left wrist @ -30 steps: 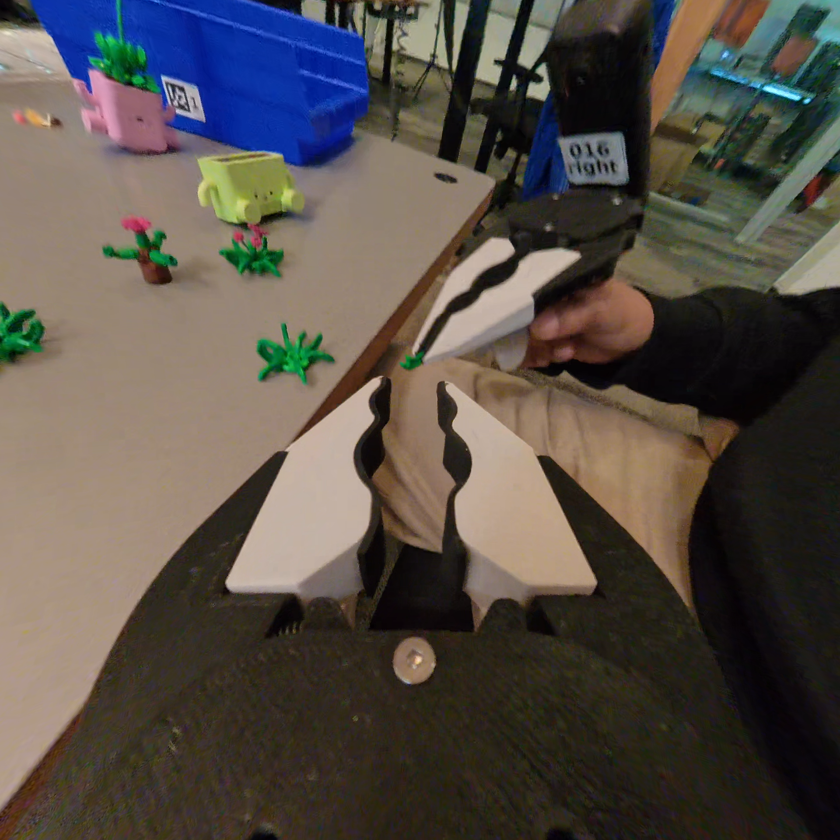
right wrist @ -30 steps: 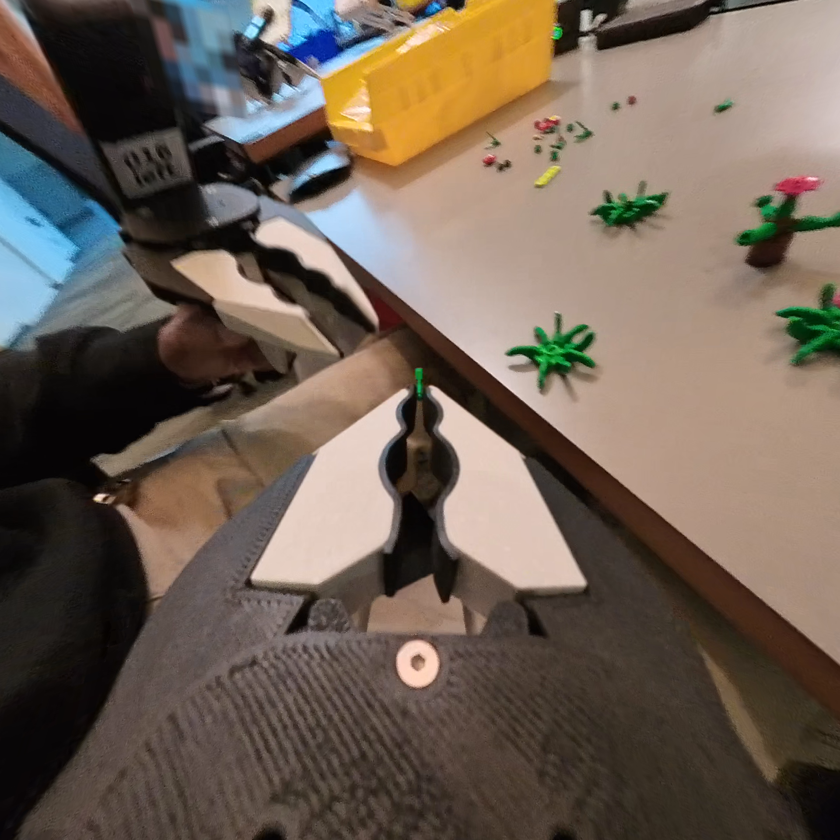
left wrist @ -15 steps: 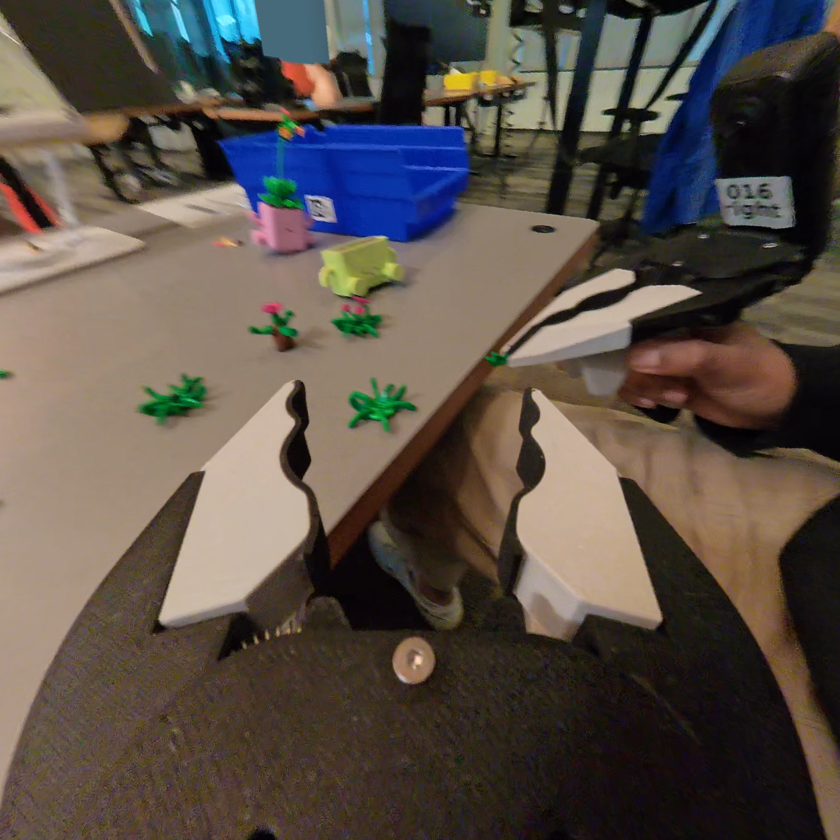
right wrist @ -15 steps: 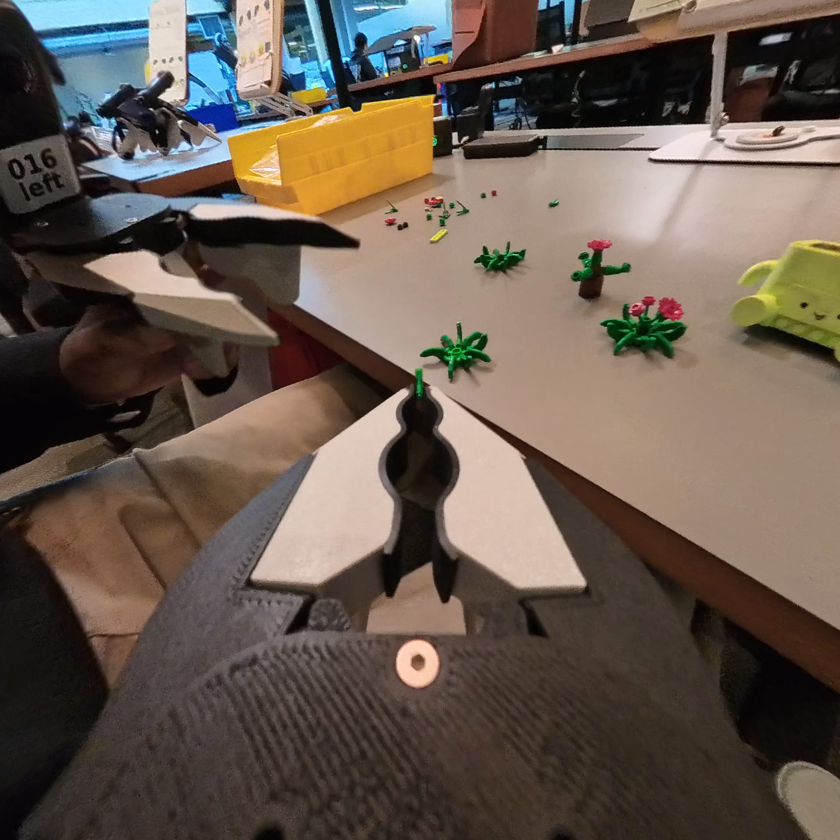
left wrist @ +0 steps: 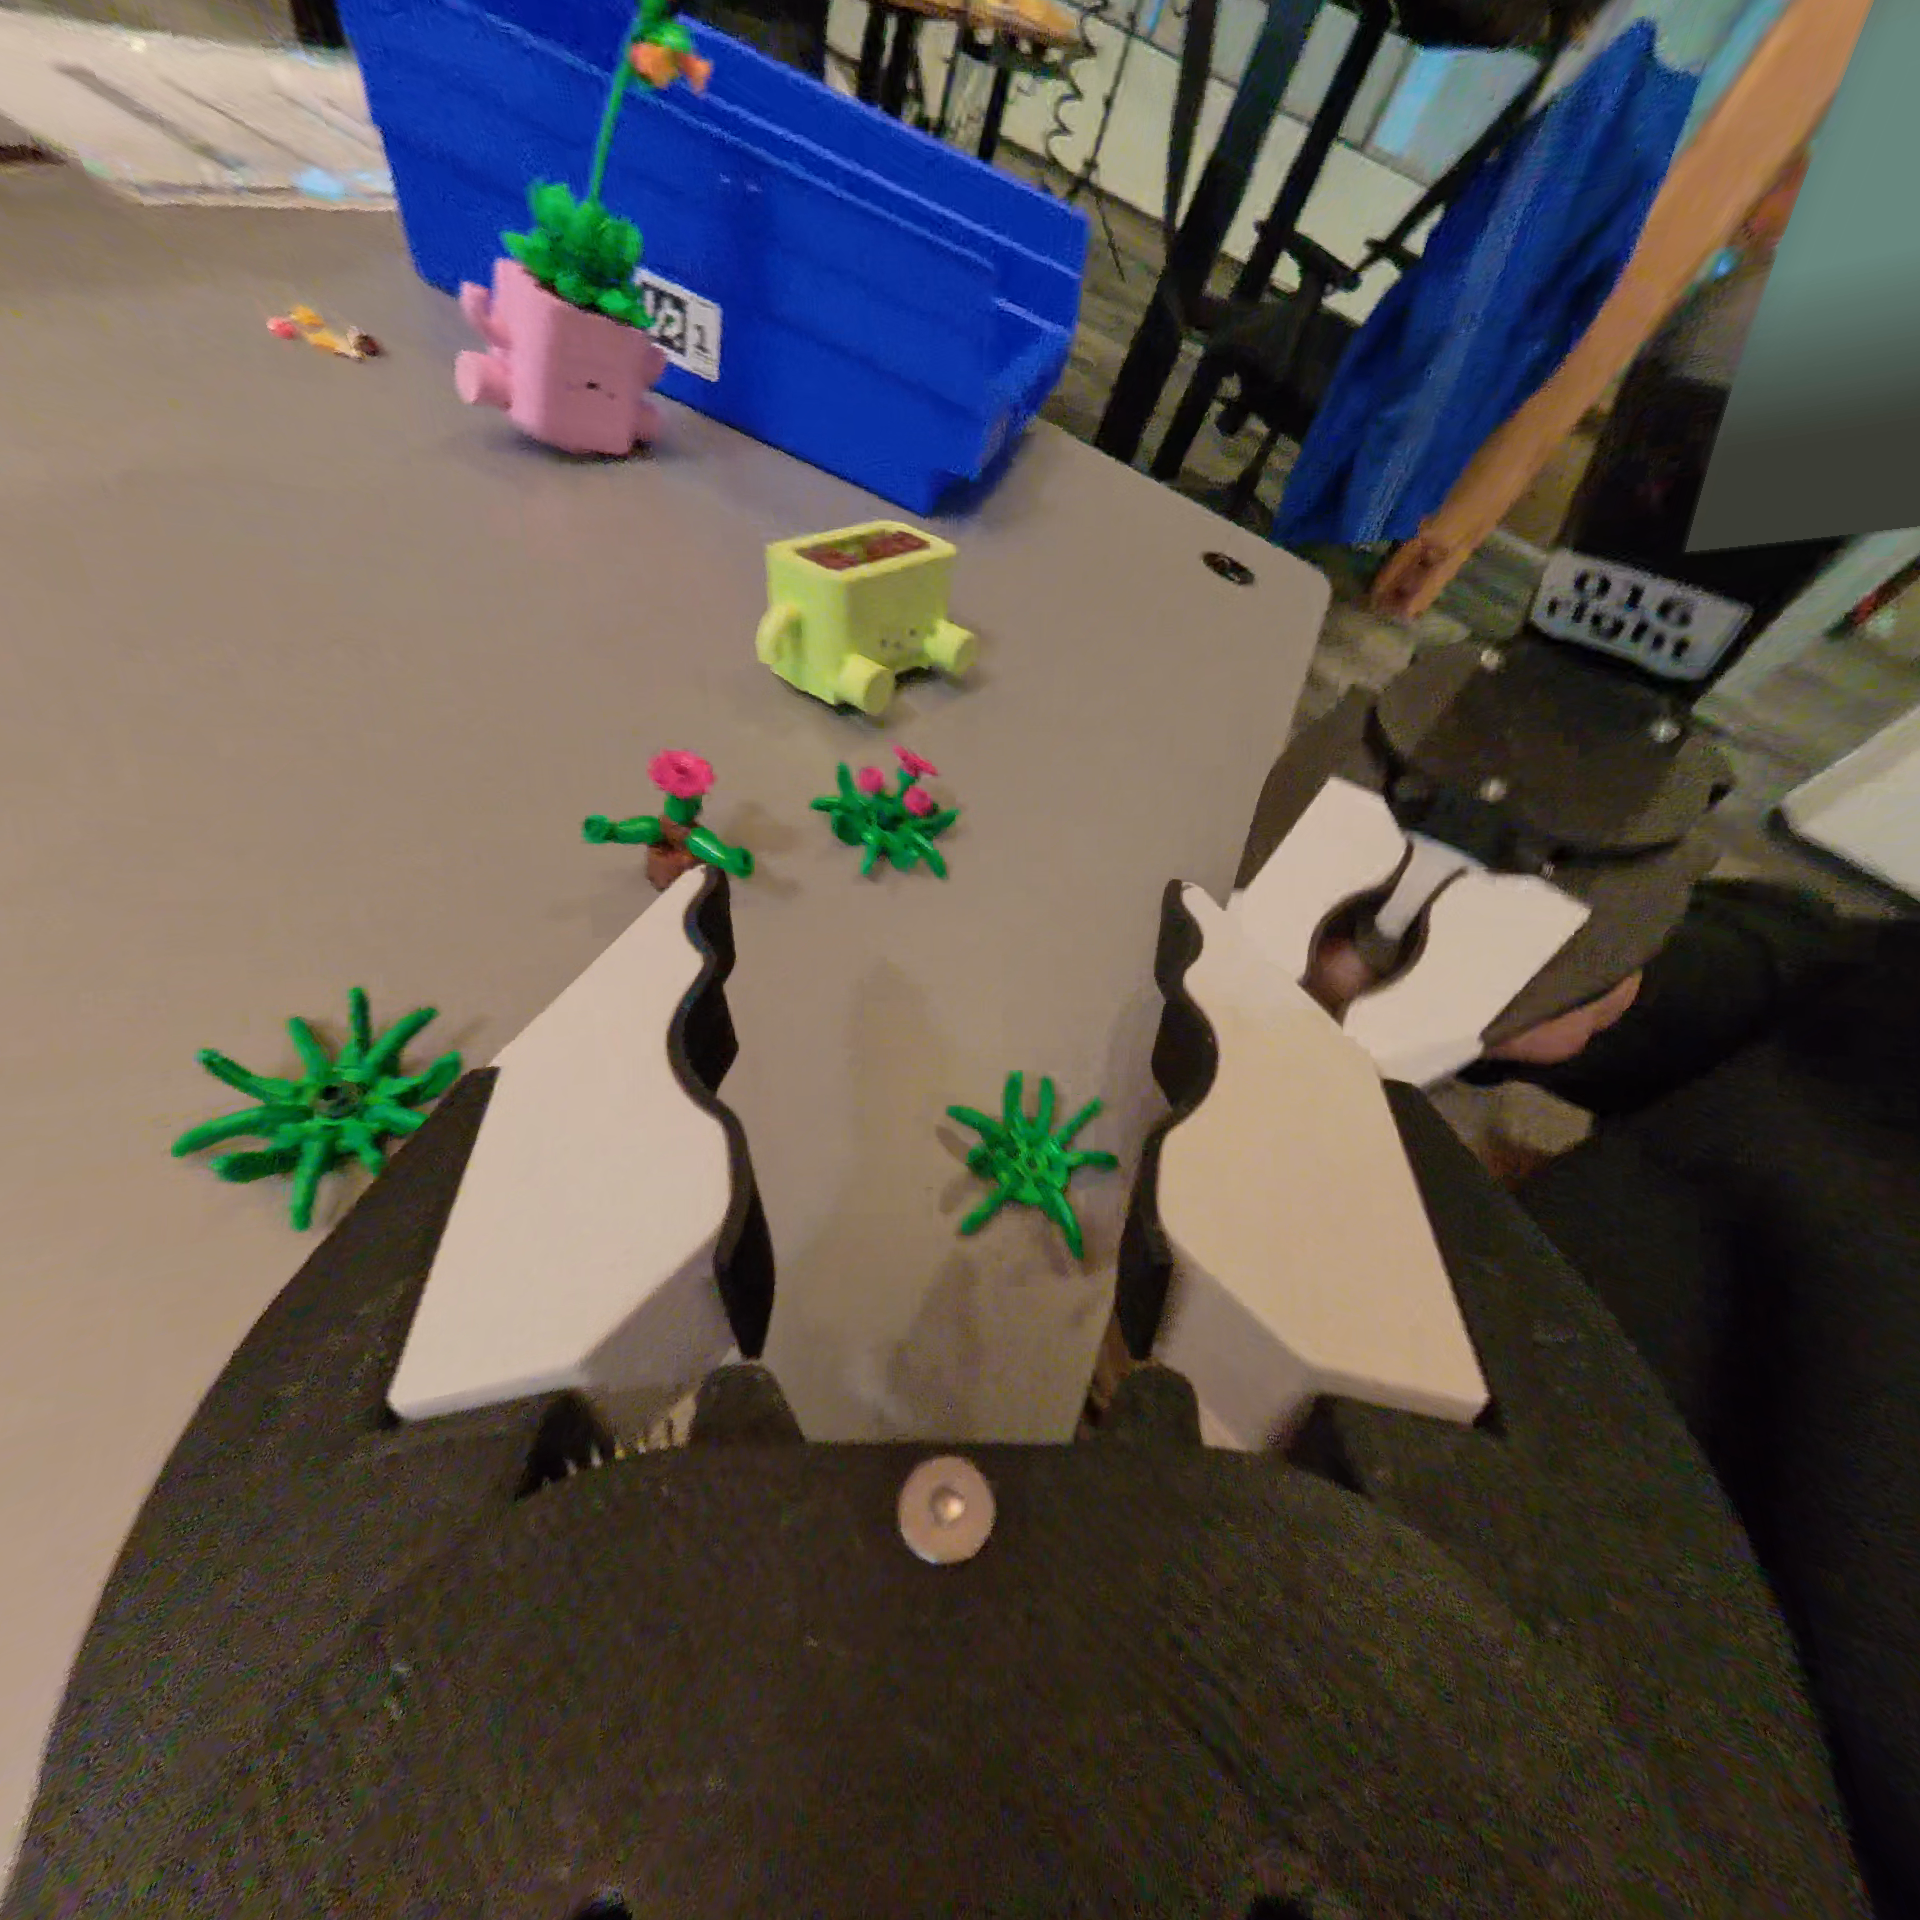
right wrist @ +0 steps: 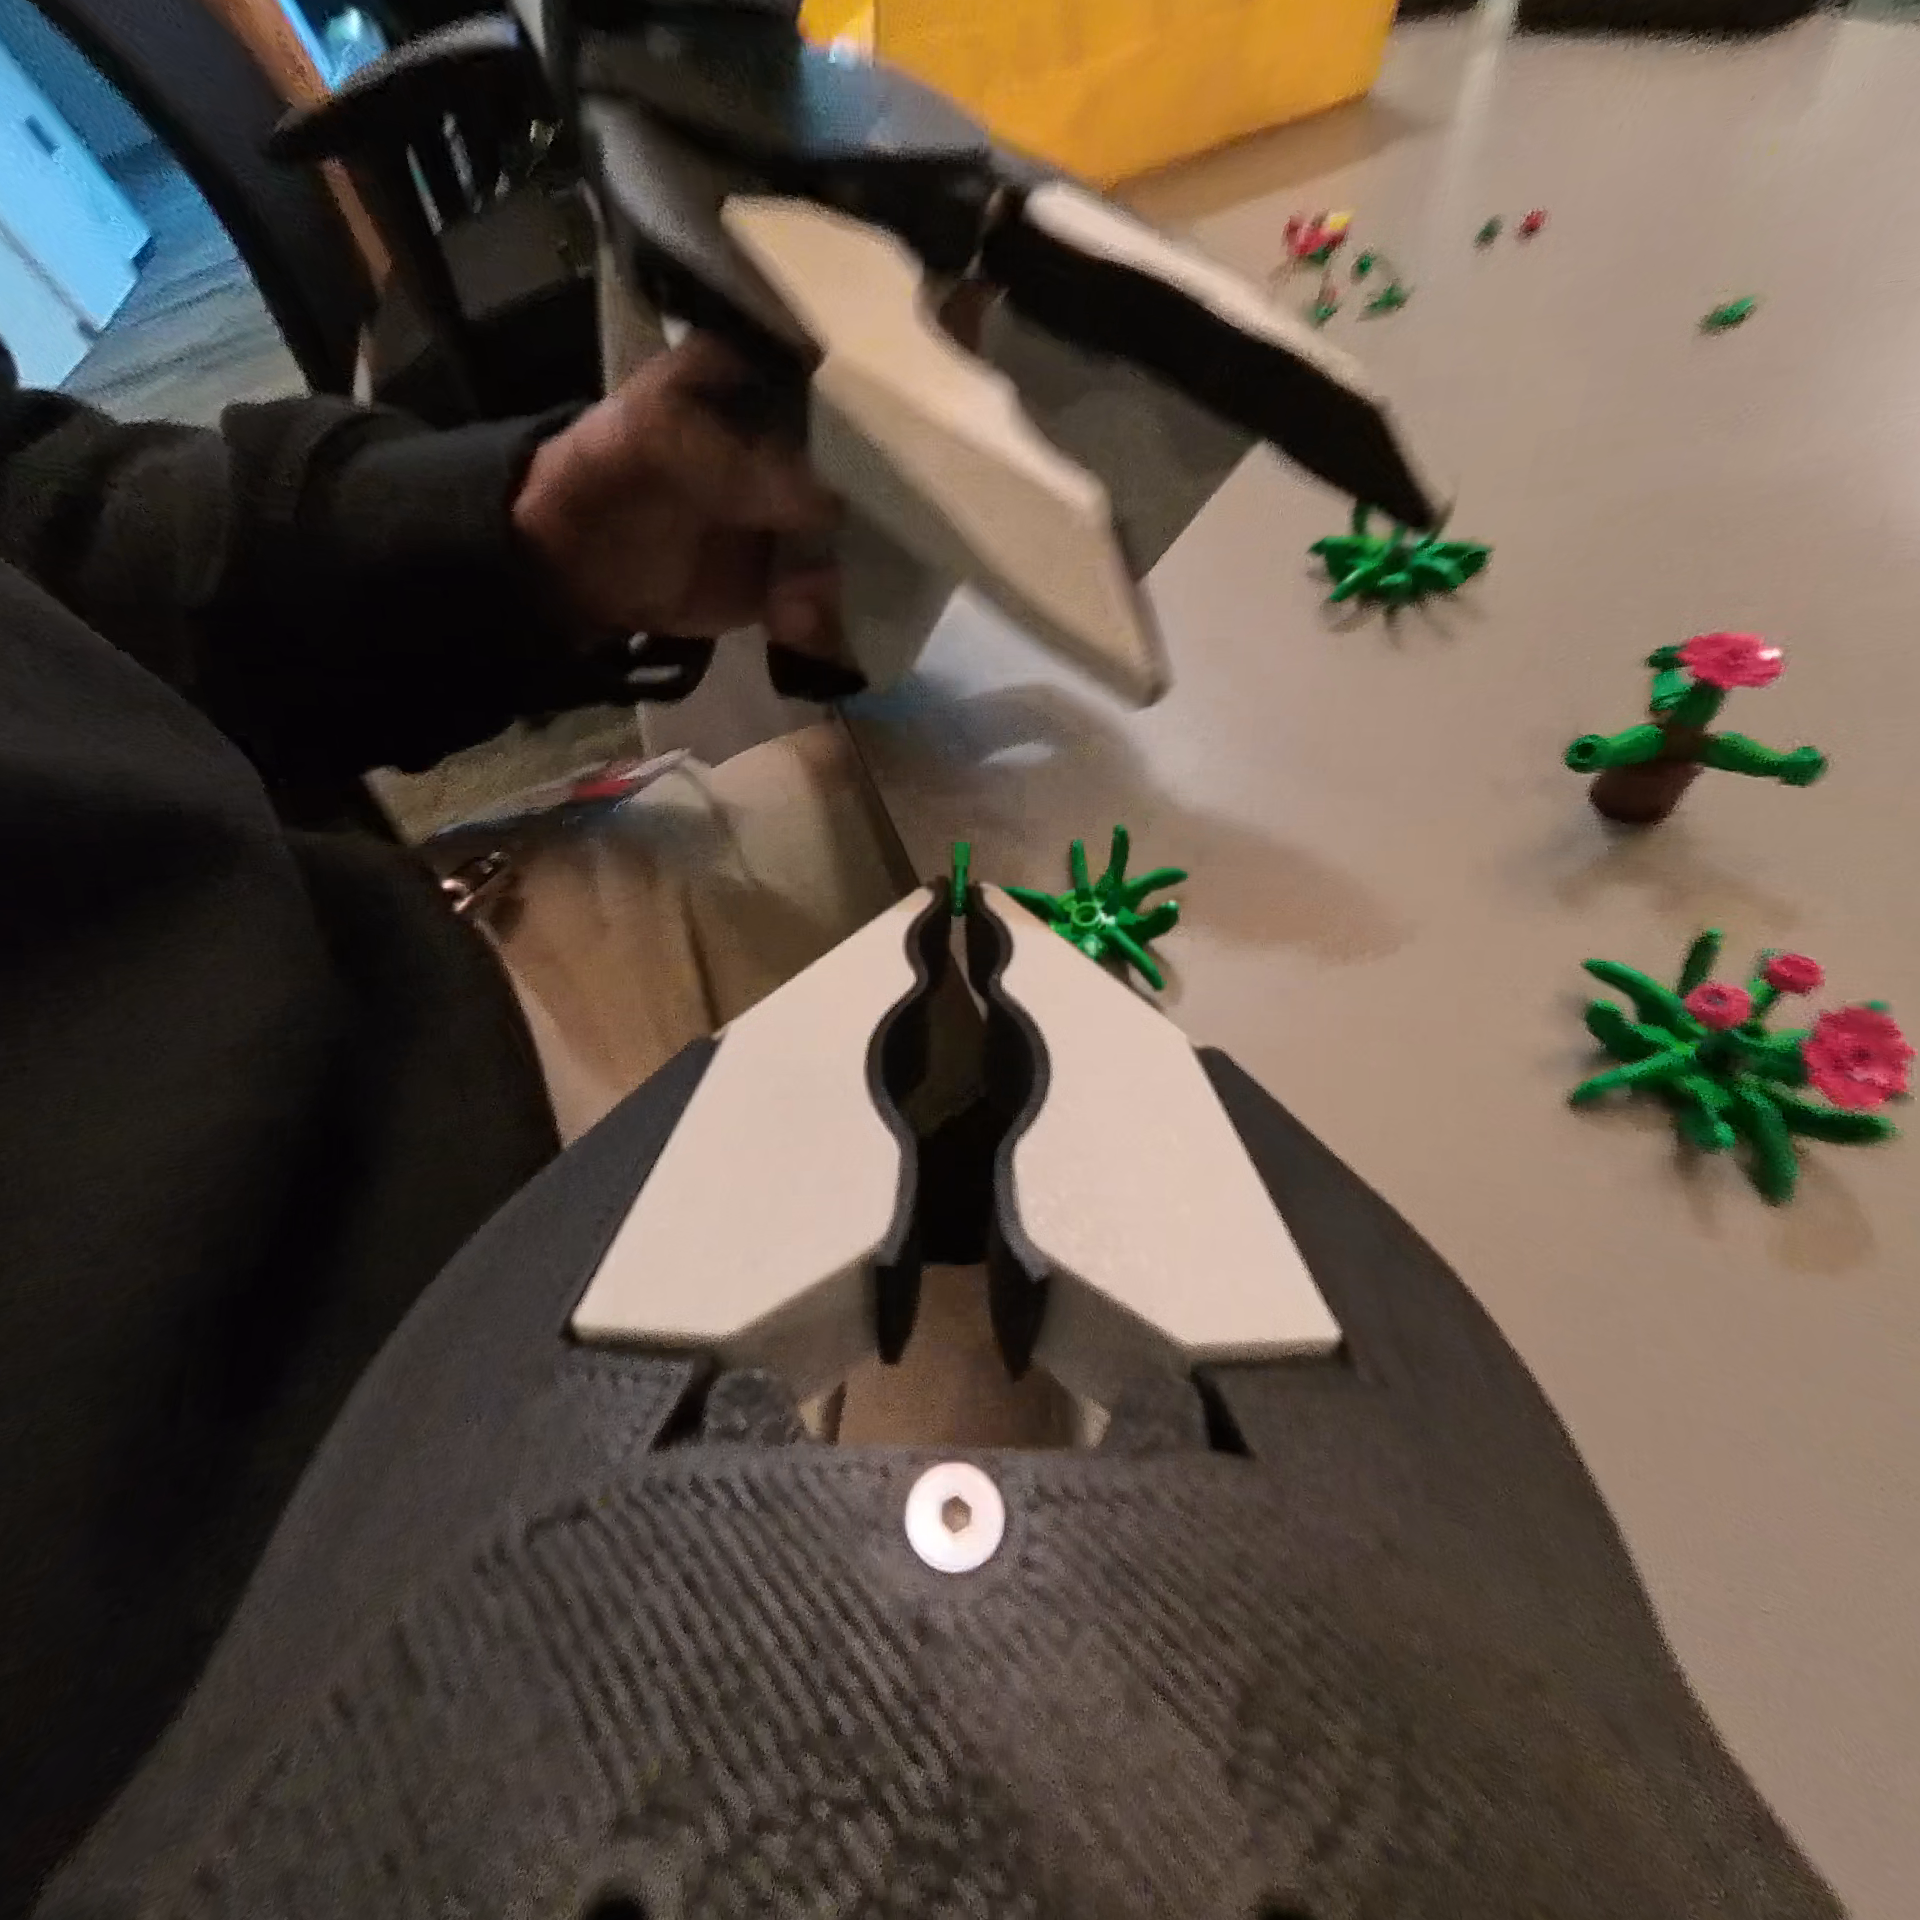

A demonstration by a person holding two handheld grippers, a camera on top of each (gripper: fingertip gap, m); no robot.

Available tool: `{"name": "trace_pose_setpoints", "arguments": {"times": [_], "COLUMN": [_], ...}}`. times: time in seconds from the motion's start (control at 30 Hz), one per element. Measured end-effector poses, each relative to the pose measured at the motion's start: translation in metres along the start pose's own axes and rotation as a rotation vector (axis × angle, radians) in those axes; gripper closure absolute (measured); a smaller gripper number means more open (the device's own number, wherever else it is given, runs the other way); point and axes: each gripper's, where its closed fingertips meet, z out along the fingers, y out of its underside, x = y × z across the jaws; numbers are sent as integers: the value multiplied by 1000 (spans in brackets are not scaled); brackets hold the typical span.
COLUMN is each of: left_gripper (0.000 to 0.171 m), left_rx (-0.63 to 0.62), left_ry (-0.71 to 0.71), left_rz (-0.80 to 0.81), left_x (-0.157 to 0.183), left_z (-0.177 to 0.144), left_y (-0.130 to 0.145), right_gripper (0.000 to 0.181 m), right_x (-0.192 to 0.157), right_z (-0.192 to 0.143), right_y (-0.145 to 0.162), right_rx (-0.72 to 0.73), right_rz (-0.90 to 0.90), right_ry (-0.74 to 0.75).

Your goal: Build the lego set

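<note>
My left gripper [left wrist: 948,894] is open wide and hangs low over the grey table [left wrist: 312,644]. A green spiky leaf piece [left wrist: 1029,1158] lies on the table between its jaws, nearer the right finger, untouched. My right gripper [right wrist: 964,894] is shut on a tiny green stem piece [right wrist: 961,871] that sticks out at its tips, just off the table's front edge. The same leaf piece [right wrist: 1117,914] lies just beyond those tips. The left gripper [right wrist: 1283,597] also shows in the right wrist view, and the right gripper [left wrist: 1351,966] in the left wrist view.
On the table are a second green leaf piece [left wrist: 317,1101], a small potted plant with a pink flower [left wrist: 675,821], a leaf cluster with pink flowers [left wrist: 888,816], a lime pot [left wrist: 857,613], a pink pot with a plant [left wrist: 566,348] and a blue bin [left wrist: 790,239]. A yellow bin [right wrist: 1122,62] and loose small pieces [right wrist: 1340,260] lie far back. Across from one pair of fingers to the other is roughly 8 centimetres.
My left gripper has opened wide and moved from off the table edge to over the table, around the near green leaf piece. My right gripper has kept hold of the green stem piece.
</note>
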Motion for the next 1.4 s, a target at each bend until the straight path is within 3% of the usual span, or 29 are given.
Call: {"name": "trace_pose_setpoints", "arguments": {"times": [0.2, 0.33, 0.47, 0.6, 0.67, 0.8, 0.97, 1.13, 1.2, 1.23, 1.4], "left_gripper": [107, 109, 110, 126, 139, 145, 171, 169, 146, 145, 170], "left_rx": [-45, -55, -15, 42, 68, -13, -62, -13, 17, 15, -33], "left_ry": [-42, 19, 51, 107, 201, 402, 361, 410, 383, 394, 453], "left_rz": [56, -17, -57, -47, -38, -6, 70, -13, -20, -17, 6], "left_x": [-40, -40, -38, -21, 1, 43, 46, 45, 40, 41, 53], "left_z": [7, 10, 5, 0, -1, 5, 11, 2, 0, -1, -2], "left_y": [-4, -3, -6, -13, -17, -3, 8, 1, -4, -4, 6], "right_gripper": [181, 181, 181, 181, 181, 181, 181, 181, 181, 181, 180], "right_x": [18, 53, 50, 55, 45, 39, 37, 29, 27, 28, 24], "right_z": [7, -7, -12, -23, -28, -33, -36, -34, -33, -33, -34], "right_y": [21, 24, 18, 12, -3, -22, -26, -36, -38, -38, -44], "right_rx": [-267, -329, -250, -178, -79, 58, 101, 160, 173, 178, 226], "right_rz": [-70, -153, -122, -140, -173, -145, -69, -59, -51, -46, -6], "right_ry": [14, 221, 200, 222, 163, 99, 31, -25, -42, -47, -108]}}
